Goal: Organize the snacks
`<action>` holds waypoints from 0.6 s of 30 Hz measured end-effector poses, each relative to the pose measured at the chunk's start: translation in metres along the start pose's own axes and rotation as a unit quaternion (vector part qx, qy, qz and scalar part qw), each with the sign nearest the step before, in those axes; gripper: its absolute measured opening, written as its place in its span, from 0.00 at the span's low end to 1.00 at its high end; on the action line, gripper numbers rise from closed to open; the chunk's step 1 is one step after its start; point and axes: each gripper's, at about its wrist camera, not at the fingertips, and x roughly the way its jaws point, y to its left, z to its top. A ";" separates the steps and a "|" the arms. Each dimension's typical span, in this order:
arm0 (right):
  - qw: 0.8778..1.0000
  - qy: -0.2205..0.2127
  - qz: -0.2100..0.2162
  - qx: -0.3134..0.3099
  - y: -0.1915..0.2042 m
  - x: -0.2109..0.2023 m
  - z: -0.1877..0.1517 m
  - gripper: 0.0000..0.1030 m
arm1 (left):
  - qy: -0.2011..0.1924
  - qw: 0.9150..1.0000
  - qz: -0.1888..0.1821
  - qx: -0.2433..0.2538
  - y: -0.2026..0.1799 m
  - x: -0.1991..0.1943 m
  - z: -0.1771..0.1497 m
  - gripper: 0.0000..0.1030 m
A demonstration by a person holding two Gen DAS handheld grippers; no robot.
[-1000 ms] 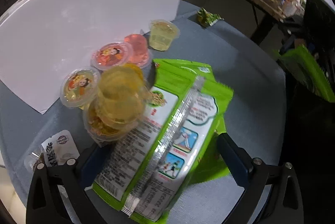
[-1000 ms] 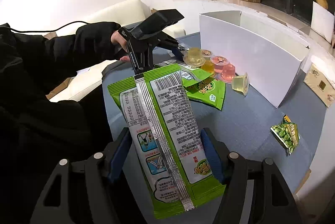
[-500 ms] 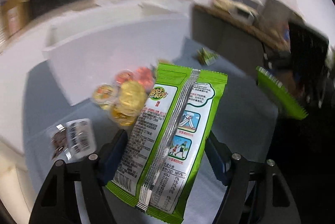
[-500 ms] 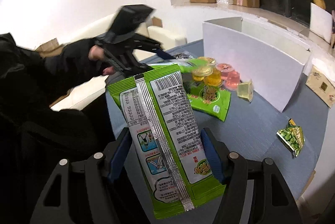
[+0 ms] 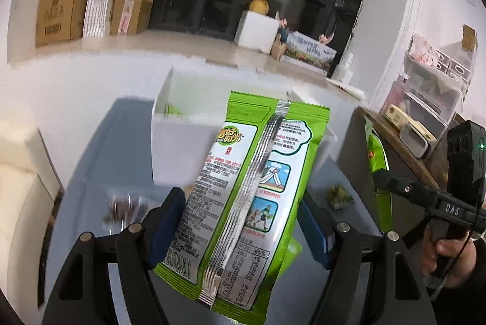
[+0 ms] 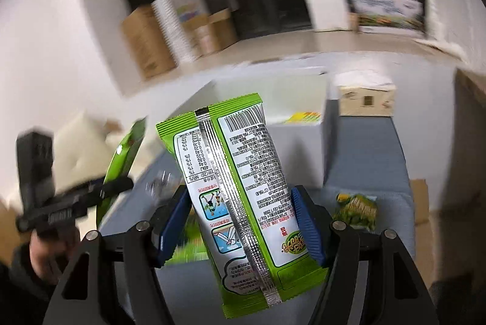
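Note:
My left gripper is shut on a green snack bag, back side facing me, held up in the air in front of the white open box. My right gripper is shut on a second green snack bag, also lifted, with the white box behind it. The right gripper and its bag show edge-on at the right of the left wrist view. The left gripper and its bag show at the left of the right wrist view.
A small green packet lies on the blue-grey table near the box; it also shows in the left wrist view. A dark blurred packet lies at the table's left. Cardboard boxes stand on the ledge behind.
Both grippers have risen and tilted up with their bags. The jelly cups on the table have dropped out of view, and the open top of the white box now shows.

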 end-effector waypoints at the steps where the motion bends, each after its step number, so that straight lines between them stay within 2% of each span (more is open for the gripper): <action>1: 1.000 -0.006 0.002 0.012 -0.001 0.002 0.006 0.70 | -0.005 1.000 0.004 0.001 -0.001 0.004 0.007 0.75; 5: 0.999 -0.034 -0.004 0.037 -0.003 0.013 0.042 0.70 | -0.014 1.000 0.002 -0.012 0.003 0.026 0.048 0.75; 9: 0.997 -0.037 -0.008 0.065 -0.008 0.043 0.089 0.70 | -0.018 1.000 0.020 -0.008 0.005 0.057 0.097 0.75; 13: 0.994 -0.022 -0.004 0.108 -0.025 0.082 0.132 0.70 | -0.008 0.999 0.051 -0.010 0.013 0.092 0.136 0.75; 14: 0.994 -0.008 -0.008 0.110 -0.026 0.097 0.143 0.70 | -0.002 0.998 0.056 -0.012 0.016 0.103 0.143 0.75; 16: 0.993 0.004 -0.017 0.114 -0.031 0.115 0.150 0.70 | 0.019 0.998 0.061 -0.021 0.023 0.125 0.151 0.76; 18: 0.992 0.015 -0.014 0.128 -0.034 0.128 0.150 0.76 | 0.033 0.997 0.066 -0.026 0.029 0.140 0.150 0.79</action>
